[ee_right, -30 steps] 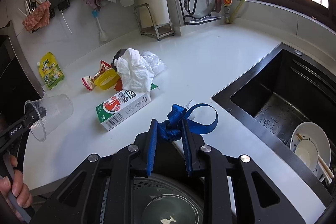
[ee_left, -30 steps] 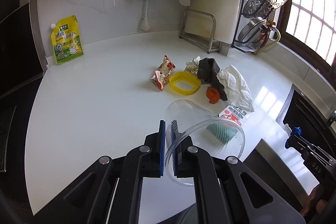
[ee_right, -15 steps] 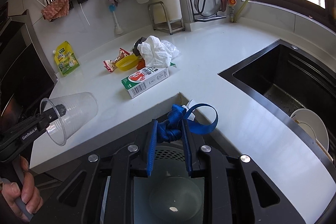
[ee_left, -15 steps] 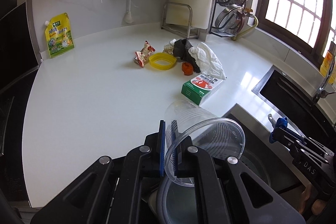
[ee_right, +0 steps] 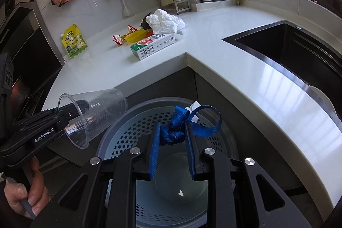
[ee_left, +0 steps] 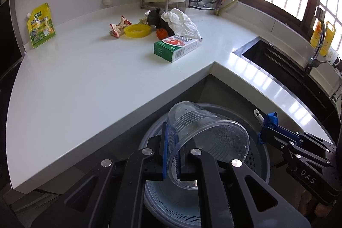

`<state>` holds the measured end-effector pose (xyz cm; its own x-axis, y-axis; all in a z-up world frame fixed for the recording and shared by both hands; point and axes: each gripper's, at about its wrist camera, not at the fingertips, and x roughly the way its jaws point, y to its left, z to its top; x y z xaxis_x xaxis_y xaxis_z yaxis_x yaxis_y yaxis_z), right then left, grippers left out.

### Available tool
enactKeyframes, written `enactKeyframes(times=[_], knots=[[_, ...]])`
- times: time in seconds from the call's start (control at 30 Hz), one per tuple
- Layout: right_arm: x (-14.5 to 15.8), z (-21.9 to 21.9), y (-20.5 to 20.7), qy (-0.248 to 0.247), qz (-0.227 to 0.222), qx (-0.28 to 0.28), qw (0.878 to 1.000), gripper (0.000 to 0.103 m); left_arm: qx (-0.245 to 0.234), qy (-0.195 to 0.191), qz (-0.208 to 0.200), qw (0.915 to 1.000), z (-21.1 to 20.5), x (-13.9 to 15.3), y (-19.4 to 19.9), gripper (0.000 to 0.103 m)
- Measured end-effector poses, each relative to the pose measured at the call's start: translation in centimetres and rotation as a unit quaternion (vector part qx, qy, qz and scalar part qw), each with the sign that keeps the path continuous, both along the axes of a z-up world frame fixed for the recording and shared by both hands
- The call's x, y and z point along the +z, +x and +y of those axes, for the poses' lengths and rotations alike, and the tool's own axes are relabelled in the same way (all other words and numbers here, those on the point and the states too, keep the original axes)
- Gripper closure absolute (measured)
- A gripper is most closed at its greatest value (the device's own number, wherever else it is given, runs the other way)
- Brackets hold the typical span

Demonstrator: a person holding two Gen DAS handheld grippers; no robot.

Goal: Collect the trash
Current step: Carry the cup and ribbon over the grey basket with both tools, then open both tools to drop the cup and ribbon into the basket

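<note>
My left gripper (ee_left: 171, 142) is shut on the rim of a clear plastic cup (ee_left: 213, 134), which lies tilted on its side above a grey-blue perforated bin (ee_left: 255, 160). In the right wrist view the cup (ee_right: 100, 108) hangs at the bin's left edge, held by the left gripper (ee_right: 71, 110). My right gripper (ee_right: 173, 142) is shut on a knotted blue ribbon (ee_right: 171, 135) with a white tag, over the middle of the bin (ee_right: 132, 127). The bin's floor shows one small white scrap. In the left wrist view the right gripper (ee_left: 264, 135) shows at the right.
On the white corner counter (ee_left: 85, 78) lie a green and white carton (ee_left: 175, 48), a crumpled white bag (ee_left: 181, 20), a yellow lid (ee_left: 136, 30), a snack wrapper (ee_left: 117, 27) and a yellow pouch (ee_left: 40, 25). A black sink (ee_right: 288, 46) is at the right.
Both grippers have drawn back off the counter and sunk over the bin in front of it, the cup and the ribbon still gripped. The counter items have not moved.
</note>
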<state>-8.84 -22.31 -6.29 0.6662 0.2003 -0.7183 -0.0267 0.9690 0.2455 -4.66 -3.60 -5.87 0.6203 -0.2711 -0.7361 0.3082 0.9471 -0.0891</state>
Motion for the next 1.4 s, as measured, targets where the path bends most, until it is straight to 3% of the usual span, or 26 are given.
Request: enactKeyframes(times=[0.57,1.07,1.17,1.23,1.3,1.4], knots=[[-5.0,0.1,-0.6,0.024,0.063,0.029,0.997,0.081,-0.027,0.023,0.07,0.9969,-2.2,-5.2,0.2,0.097],[-5.9,-0.3,-0.4,0.031,0.07,0.025,0.997,0.077,-0.018,0.036,0.084,0.9957,-2.2,-5.8,0.4,0.095],[-5.8,-0.4,-0.5,0.031,0.068,0.023,0.997,0.071,-0.016,0.037,0.084,0.9956,-2.2,-5.8,0.4,0.087],[-5.6,-0.6,-0.6,0.033,0.065,0.02,0.997,0.059,-0.015,0.035,0.085,0.9957,-2.0,-5.8,0.4,0.062],[-5.4,-0.7,-0.7,0.035,0.061,0.018,0.997,0.057,-0.012,0.033,0.078,0.9963,-1.9,-5.6,0.3,0.045],[-5.2,-0.9,-0.8,0.036,0.057,0.017,0.998,0.057,-0.011,0.037,0.074,0.9965,-1.8,-5.6,0.2,0.044]])
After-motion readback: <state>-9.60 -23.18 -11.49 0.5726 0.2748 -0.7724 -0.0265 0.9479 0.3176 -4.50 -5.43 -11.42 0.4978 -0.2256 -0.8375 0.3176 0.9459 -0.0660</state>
